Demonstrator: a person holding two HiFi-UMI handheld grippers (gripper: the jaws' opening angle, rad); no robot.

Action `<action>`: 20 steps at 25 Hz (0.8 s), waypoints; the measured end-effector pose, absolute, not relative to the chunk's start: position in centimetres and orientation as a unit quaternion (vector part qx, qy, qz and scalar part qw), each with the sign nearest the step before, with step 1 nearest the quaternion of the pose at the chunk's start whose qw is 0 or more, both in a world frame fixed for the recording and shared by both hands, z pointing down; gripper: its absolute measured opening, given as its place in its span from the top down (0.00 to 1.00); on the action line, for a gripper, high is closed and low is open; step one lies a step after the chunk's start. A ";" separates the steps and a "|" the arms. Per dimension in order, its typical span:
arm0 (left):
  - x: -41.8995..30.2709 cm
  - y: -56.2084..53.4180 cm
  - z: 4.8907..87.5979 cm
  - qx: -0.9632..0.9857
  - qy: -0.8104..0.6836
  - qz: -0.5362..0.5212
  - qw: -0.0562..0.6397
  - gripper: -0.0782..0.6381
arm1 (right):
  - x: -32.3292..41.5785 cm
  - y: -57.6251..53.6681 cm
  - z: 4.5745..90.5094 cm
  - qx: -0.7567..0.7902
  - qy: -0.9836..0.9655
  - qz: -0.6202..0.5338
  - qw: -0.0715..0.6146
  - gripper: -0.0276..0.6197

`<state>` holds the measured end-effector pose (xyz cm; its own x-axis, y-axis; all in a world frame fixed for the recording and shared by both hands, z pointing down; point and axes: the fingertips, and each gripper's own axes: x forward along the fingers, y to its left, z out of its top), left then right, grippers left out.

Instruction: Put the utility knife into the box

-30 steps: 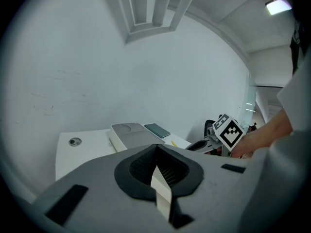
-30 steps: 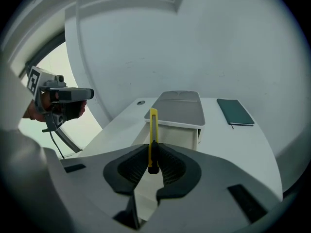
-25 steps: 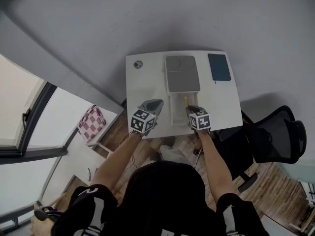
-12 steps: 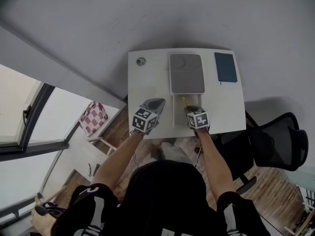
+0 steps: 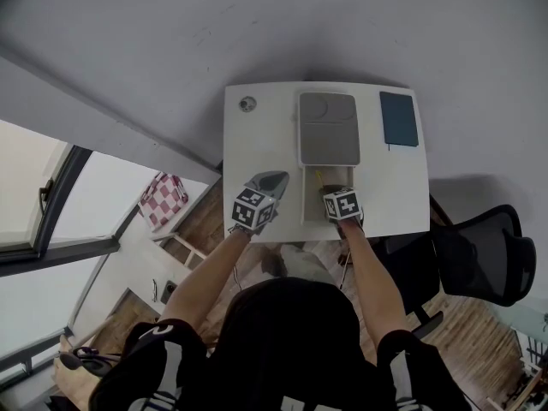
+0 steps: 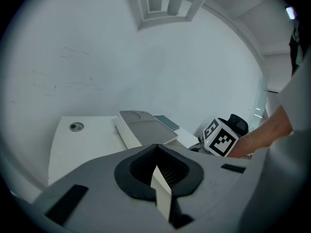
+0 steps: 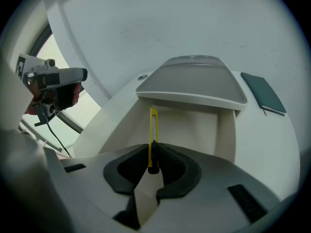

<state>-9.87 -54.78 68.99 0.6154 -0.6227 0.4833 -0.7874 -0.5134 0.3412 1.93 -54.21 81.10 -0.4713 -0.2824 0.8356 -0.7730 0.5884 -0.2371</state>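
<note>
Yellow along its whole length, the utility knife point(image 7: 153, 125) is clamped by its rear end between the jaws of the right gripper point(image 7: 153, 150). Its tip is aimed toward twelve o'clock over the pale floor of the open box point(image 7: 227, 130), and the box's grey lid point(image 7: 194, 84) lies at twelve o'clock of the tray. Compared with a second ago, the right gripper has been brought down toward the tray in the head view, so that less of the knife is left showing beyond the marker cube. The grip on the knife has not been altered. The left gripper point(image 6: 156, 148), at nine o'clock of the right one, has also been lowered a little over the near part of the white table point(image 5: 257, 144). Its jaws are closed together with nothing between them, and it is judged to take no part in the placing. From this it is judged that the carry is over and the lowering is under way. The knife is held within the tray's outline, though whether its tip already rests on the floor cannot be told. What remains is for the knife to be laid down and released. The dark notebook point(image 5: 399, 118), at two o'clock of the box, is not involved.
</note>
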 end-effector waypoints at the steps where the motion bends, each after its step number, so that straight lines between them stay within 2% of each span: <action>1: -9.8 -54.9 69.0 0.856 -0.412 0.151 0.273 0.85 | 2.0 -54.2 81.4 0.328 -0.798 0.313 0.397 0.84; 9: -9.7 -55.3 69.3 0.854 -0.414 0.149 0.276 0.85 | 1.8 -53.7 82.8 0.317 -0.792 0.333 0.402 0.84; 14: -9.7 -55.3 69.3 0.854 -0.416 0.145 0.277 0.85 | 1.5 -53.6 82.3 0.310 -0.798 0.344 0.385 0.78; 20: -9.3 -55.2 68.7 0.856 -0.414 0.141 0.275 0.85 | 1.6 -54.3 80.6 0.325 -0.805 0.336 0.366 0.78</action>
